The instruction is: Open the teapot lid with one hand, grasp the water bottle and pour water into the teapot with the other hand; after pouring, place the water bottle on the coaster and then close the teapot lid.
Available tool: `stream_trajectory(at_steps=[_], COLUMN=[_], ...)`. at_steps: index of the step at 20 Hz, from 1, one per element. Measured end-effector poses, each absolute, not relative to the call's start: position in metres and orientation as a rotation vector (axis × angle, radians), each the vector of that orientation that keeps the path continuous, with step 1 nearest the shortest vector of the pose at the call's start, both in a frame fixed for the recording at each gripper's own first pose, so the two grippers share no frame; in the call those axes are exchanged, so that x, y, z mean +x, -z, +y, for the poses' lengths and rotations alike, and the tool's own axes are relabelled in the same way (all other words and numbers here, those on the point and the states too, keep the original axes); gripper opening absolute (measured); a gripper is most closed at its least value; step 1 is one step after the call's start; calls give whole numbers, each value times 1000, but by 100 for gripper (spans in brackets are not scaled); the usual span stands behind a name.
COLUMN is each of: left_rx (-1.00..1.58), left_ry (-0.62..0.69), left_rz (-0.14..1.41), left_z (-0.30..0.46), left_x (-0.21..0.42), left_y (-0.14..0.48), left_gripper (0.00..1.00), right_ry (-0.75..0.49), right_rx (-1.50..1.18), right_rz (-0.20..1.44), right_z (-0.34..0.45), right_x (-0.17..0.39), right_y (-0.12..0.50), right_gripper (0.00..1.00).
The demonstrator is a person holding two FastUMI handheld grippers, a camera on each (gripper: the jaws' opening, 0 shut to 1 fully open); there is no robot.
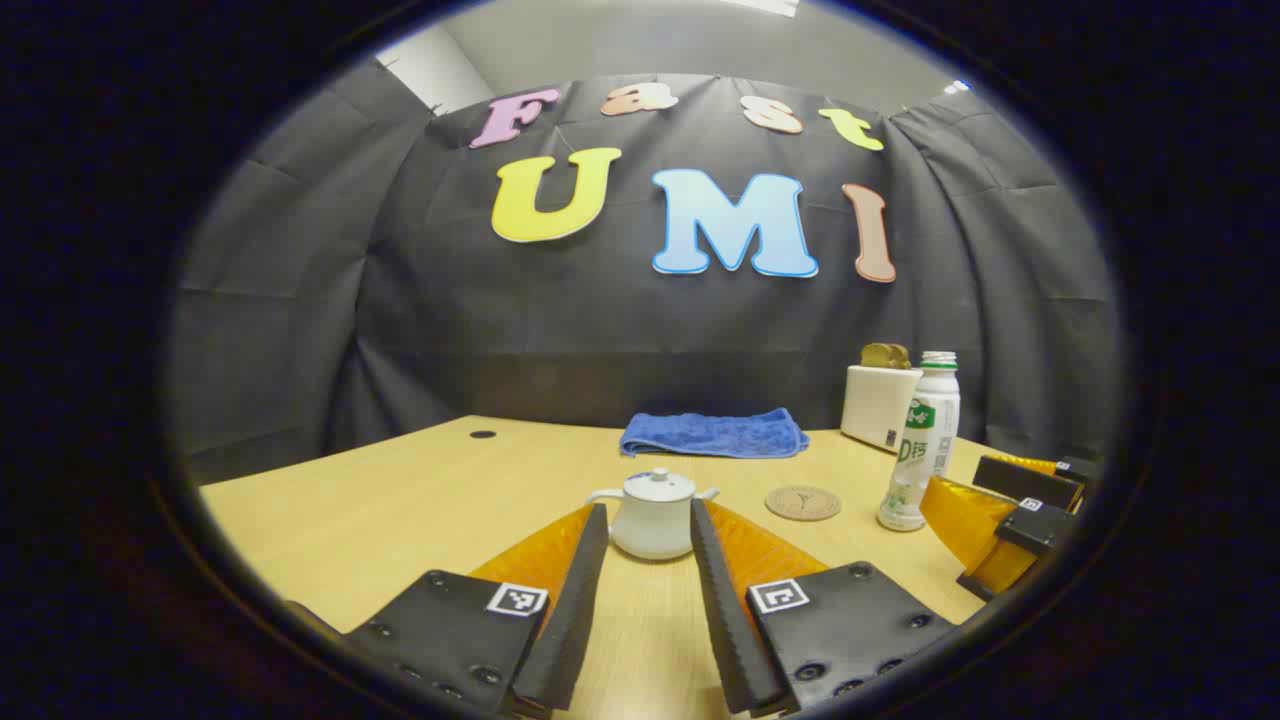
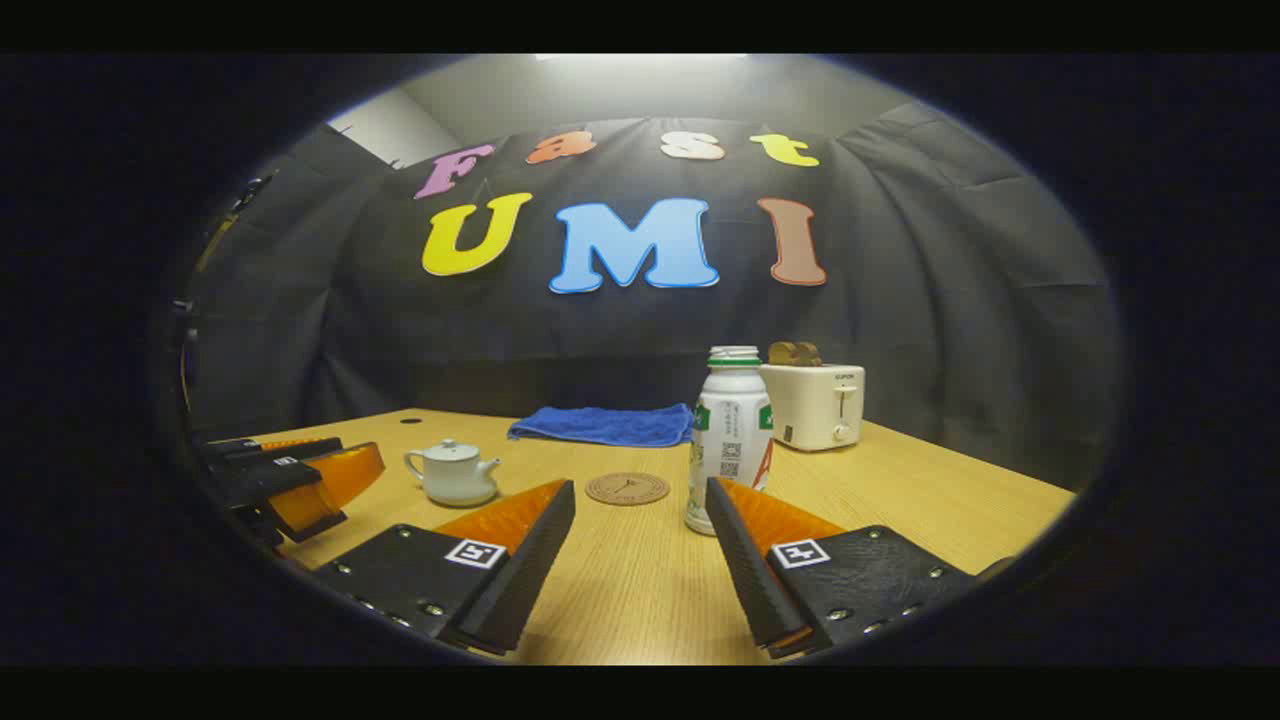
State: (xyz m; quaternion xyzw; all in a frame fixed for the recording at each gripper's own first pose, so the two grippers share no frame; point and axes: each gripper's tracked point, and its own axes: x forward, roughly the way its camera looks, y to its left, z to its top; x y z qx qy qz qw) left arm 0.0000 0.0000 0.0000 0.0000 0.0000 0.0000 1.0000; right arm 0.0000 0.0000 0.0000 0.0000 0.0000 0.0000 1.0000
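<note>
teapot (image 1: 653,512), small round white glazed w/ lid on, sits on wood-grain table (image 1: 400,500) between spread ribbed fingers of left gripper (image 1: 648,545). flat round coaster (image 1: 803,502), then tall plastic water bottle (image 1: 922,442); right gripper (image 2: 640,525) spread wide, empty.

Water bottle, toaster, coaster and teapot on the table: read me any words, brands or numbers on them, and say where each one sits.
Water bottle: printed label with a square code; the print is too small and blurred to read.
Toaster: small dark mark on its front, too small to read.
Coaster: a faint drawn mark, no words.
Teapot: no text to be seen.
</note>
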Motion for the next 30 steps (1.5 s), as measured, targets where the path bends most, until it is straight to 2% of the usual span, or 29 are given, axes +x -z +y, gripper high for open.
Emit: stream_trajectory(at_steps=[3,7,8,12,20,28,30], left_rx=[52,40,40,85,73,132,145], left_ry=[39,34,33,44,69,90,90], left_rz=[-30,-32,-24,-31,-47,39,75], left_z=[-14,-11,-12,-18,-18,-12,-12], left_x=[-4,-7,-5,0,24,112,127], left_y=[-2,-2,-1,-16,-45,-25,-13], left_gripper=[65,89,90,90,90,89,86], right_ry=[5,18,18,24,57,51,50], right_rx=[-3,-29,-27,-34,16,13,16], right_rz=[3,-16,-21,-60,-33,10,19], right_z=[-2,-10,-10,-12,-26,-30,-31], right_x=[3,-2,-2,1,18,24,27], right_y=[3,-8,-14,-39,-40,-24,-22], right_gripper=[81,82,81,81,81,82,81])
